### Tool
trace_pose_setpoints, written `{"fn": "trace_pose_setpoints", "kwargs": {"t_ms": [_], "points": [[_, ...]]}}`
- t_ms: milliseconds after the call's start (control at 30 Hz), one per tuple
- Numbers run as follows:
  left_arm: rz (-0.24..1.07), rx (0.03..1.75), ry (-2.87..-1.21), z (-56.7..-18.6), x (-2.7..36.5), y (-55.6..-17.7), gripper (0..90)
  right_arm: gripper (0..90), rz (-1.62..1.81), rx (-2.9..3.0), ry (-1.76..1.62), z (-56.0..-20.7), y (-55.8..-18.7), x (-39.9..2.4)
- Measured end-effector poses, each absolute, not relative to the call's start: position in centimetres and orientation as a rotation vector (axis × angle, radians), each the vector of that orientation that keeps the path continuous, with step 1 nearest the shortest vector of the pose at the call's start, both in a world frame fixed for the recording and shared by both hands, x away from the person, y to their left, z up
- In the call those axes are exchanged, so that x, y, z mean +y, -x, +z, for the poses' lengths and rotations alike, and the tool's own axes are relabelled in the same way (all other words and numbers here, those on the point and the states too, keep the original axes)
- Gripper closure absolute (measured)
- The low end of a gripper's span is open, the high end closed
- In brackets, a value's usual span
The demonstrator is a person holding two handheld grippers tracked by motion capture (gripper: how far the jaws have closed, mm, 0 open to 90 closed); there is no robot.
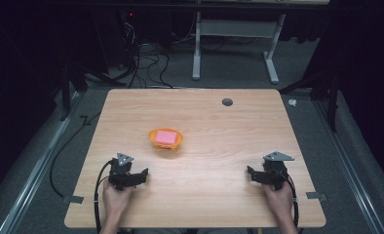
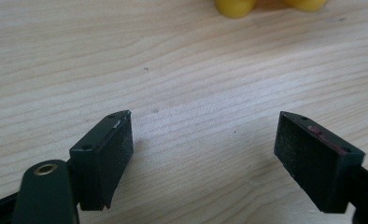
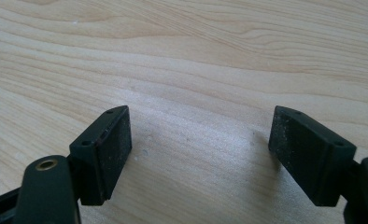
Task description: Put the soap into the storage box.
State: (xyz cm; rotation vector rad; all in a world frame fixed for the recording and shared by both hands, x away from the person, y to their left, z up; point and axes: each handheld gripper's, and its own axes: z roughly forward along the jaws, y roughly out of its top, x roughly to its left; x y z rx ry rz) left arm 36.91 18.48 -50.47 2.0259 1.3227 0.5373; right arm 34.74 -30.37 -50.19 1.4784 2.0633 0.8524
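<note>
We are holding the left gripper [image 1: 140,174] and right gripper [image 1: 251,172] near us, jaws apart, with the orange bowl [image 1: 165,138] sitting farther off, nearer the left.

Orange bowl [image 1: 165,140] holding perhaps a pink sponge [image 1: 165,136].

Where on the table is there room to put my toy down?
Lots: between the left gripper and right gripper it is bare wood. The far part of the table, beyond the orange bowl, is bare except a small dark hole. Only the bowl's spot is taken.
</note>
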Motion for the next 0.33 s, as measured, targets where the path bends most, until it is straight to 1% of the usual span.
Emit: {"fn": "trace_pose_setpoints", "kwargs": {"t_ms": [100,333], "points": [[0.553,1.31,-1.998,-50.76,18.53,-36.73,19.5,22.0,0.853,2.064,-1.477,-50.19,-34.74,-30.37],[0.55,1.307,-2.0,-50.76,18.55,-36.73,19.1,21.9,0.853,2.064,-1.477,-50.19,-34.74,-30.36]]}}
